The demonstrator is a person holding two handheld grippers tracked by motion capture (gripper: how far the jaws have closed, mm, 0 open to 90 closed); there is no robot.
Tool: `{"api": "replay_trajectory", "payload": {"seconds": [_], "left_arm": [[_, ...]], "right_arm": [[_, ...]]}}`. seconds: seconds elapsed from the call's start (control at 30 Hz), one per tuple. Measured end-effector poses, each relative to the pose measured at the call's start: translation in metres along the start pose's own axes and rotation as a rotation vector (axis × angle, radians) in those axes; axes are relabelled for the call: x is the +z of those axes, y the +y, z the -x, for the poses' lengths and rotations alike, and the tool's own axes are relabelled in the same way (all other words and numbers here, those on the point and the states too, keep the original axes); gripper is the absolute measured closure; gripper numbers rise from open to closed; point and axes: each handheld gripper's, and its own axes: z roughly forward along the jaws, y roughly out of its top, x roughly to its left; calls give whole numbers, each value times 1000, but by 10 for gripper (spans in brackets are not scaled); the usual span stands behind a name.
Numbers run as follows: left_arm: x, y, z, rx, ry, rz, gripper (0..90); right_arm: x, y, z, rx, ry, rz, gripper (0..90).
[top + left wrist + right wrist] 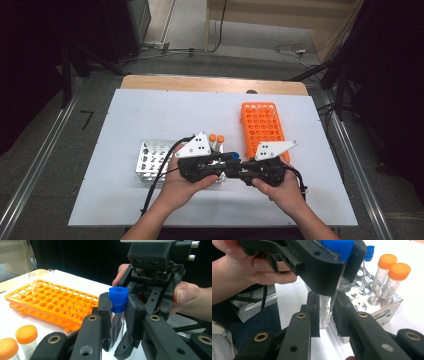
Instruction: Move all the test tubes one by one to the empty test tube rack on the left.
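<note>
blue-cap tube (118, 300) btwn both grippers' jaws

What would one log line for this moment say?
left claw: shut near tube's blue cap | right claw: shut on tube's lower end | racks: orange, metal

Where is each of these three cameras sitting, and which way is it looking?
High view: above the white table, looking forward and down; forearms and both hands show.
Left gripper view: rides the left gripper, facing the orange plastic rack; the other hand shows.
Right gripper view: rides the right gripper, facing the silver metal rack.
Shared: both gripper views show the blue-capped clear tube.
</note>
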Motion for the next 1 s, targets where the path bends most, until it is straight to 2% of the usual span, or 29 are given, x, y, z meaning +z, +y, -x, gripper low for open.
{"api": "replay_trajectory", "payload": {"seconds": [0.07,0.2,0.37,0.6,0.83,1.0], "left_arm": [[-1,0,-1,-1,6,10,763],[-6,0,-5,-9,24,26,764],[-17,1,-13,-23,74,48,764],[-34,2,-29,-42,147,84,764],[-49,-1,-48,-76,223,119,764],[-57,-2,-58,-85,283,144,765]], "right_arm": [[0,-1,0,4,4,7,664],[-3,-2,1,-1,-19,29,494],[-10,-4,8,10,-35,51,265],[-18,-11,19,3,-52,59,10],[-29,-17,31,35,-119,87,0],[-36,-21,36,39,-145,99,0]]}}
